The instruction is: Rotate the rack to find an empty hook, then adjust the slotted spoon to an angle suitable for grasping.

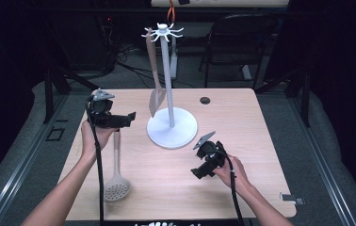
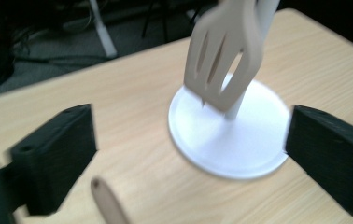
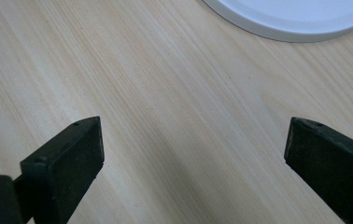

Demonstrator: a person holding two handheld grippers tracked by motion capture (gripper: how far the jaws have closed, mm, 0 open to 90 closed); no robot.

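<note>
Beyond the left gripper (image 2: 188, 154), its fingers spread wide with nothing pinched, stood the white stand (image 2: 230, 140) with a slotted spatula (image 2: 223, 60) hanging; the skimmer's handle (image 2: 109, 203) lay between them (untouched). Right gripper (image 3: 193, 163) gaped over bare table (image 3: 165, 93).

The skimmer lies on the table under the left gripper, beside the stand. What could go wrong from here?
1. The left gripper is open over the skimmer handle's tip; a grip so near the end may let the heavy head swing.
2. The slotted spatula hangs close by on the stand, so lifting could knock it off.
</note>
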